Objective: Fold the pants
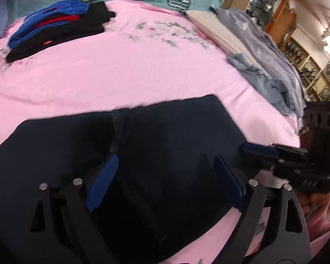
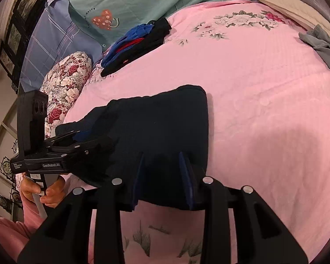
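Observation:
Dark navy pants (image 1: 165, 145) lie folded into a thick rectangle on the pink bedsheet (image 1: 121, 77). My left gripper (image 1: 166, 182) is open, its blue pads (image 1: 103, 180) spread wide just above the pants' middle. My right gripper (image 2: 162, 180) is open more narrowly; its fingers (image 2: 187, 176) straddle the near edge of the pants (image 2: 160, 127), with flat cloth lying between them. In the left wrist view the right gripper (image 1: 264, 151) reaches in at the pants' right edge. The left gripper (image 2: 77, 143) shows at the pants' left end in the right wrist view, held by a hand (image 2: 48, 193).
A stack of folded blue, red and black clothes (image 1: 55, 30) lies at the far left of the bed. Crumpled grey garments (image 1: 264, 79) and a beige pillow (image 1: 220, 30) sit at the right edge. A floral pillow (image 2: 66, 88) and teal bedding (image 2: 143, 4) line the head end.

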The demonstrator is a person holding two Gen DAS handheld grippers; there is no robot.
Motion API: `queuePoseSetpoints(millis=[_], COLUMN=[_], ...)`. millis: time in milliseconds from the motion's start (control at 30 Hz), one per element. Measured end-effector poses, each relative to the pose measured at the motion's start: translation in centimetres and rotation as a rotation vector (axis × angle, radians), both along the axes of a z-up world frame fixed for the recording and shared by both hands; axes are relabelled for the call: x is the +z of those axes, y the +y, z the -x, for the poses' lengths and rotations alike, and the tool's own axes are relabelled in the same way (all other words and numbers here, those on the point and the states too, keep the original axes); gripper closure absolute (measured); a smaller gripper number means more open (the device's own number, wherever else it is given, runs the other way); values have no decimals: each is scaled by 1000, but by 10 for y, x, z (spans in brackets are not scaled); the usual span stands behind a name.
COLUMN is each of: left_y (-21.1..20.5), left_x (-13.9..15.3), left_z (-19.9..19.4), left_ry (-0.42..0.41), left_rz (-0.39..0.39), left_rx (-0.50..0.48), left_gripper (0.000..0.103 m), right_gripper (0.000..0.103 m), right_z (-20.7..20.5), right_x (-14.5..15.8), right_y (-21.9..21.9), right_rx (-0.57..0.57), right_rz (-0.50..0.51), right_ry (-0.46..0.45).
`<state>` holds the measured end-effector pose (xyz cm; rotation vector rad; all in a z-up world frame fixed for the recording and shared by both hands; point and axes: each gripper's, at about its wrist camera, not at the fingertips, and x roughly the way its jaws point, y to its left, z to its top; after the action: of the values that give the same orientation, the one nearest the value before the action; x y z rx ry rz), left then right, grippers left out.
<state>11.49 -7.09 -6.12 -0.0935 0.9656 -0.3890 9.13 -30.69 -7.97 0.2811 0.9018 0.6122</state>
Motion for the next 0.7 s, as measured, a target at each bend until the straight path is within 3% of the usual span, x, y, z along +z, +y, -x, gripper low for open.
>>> queuePoseSetpoints(millis=[67, 133, 267, 333, 433, 533, 600, 700], left_y=[18, 29, 18, 5, -4, 18, 30, 46], left_x=[-7, 2, 30, 31, -6, -8, -4, -2], left_z=[3, 11, 31, 34, 20, 22, 28, 39], left_ry=[18, 10, -112, -150, -50, -11, -28, -15], left_rz=[-25, 47, 81, -5, -228, -129, -166, -135], left_rx=[64, 83, 39, 26, 93, 117, 155, 158], left_gripper=[13, 13, 13, 13, 13, 13, 13, 13], right_gripper=[69, 68, 68, 67, 67, 67, 67, 65], right_z=[-1, -1, 1, 1, 2, 3, 2, 1], right_x=[1, 2, 3, 2, 0, 1, 2, 3], right_y=[1, 3, 5, 4, 3, 4, 6, 7], right_rx=[1, 5, 7, 4, -1, 5, 12, 18], right_rz=[5, 23, 37, 30, 15, 26, 35, 42], right_ry=[1, 0, -6, -9, -12, -23, -22, -20])
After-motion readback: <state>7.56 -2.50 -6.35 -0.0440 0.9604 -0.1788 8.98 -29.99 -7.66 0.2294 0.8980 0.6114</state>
